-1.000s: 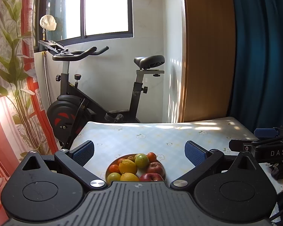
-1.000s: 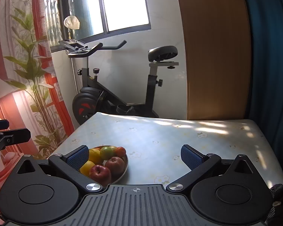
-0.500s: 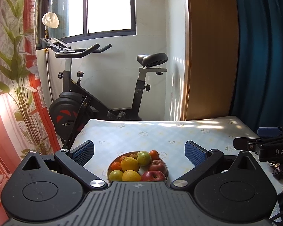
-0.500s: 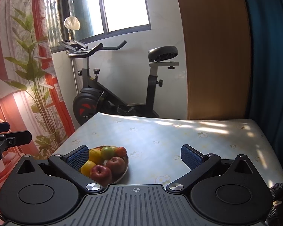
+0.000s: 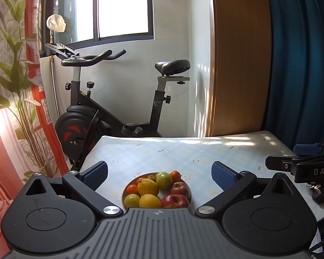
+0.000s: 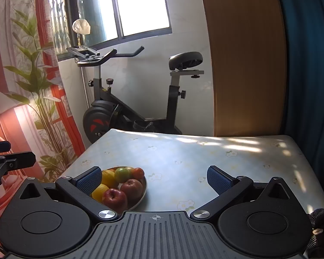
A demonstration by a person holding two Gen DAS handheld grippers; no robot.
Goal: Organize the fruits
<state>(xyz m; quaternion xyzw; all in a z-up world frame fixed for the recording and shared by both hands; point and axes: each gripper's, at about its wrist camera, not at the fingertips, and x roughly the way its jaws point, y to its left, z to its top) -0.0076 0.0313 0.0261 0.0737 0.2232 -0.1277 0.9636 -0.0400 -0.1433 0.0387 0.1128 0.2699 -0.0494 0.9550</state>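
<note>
A round plate [image 5: 189, 191] [image 6: 143, 194] piled with fruit sits on the near left part of the table. It holds two lemons [image 5: 148, 186], two red apples [image 5: 175, 200] [image 6: 115, 197], a green apple [image 5: 164, 180] [image 6: 122, 174] and small oranges [image 5: 175, 176]. My left gripper [image 5: 159, 176] is open, held above and just short of the plate, with the fruit showing between its blue pads. My right gripper [image 6: 154, 178] is open too, to the right of the plate; its left pad [image 6: 89, 180] overlaps the fruit in view. Nothing is held.
The table [image 6: 205, 157] has a pale floral cloth, with bare cloth beyond and right of the plate. An exercise bike [image 5: 118, 116] stands behind the far edge. A wooden panel [image 5: 239, 64] and blue curtain [image 5: 302, 64] lie to the right; a plant-print curtain [image 5: 13, 86] hangs left.
The left wrist view has tilted slightly, so the plate sits a little lower and nearer in it. The right gripper has barely moved. Both stay open.
</note>
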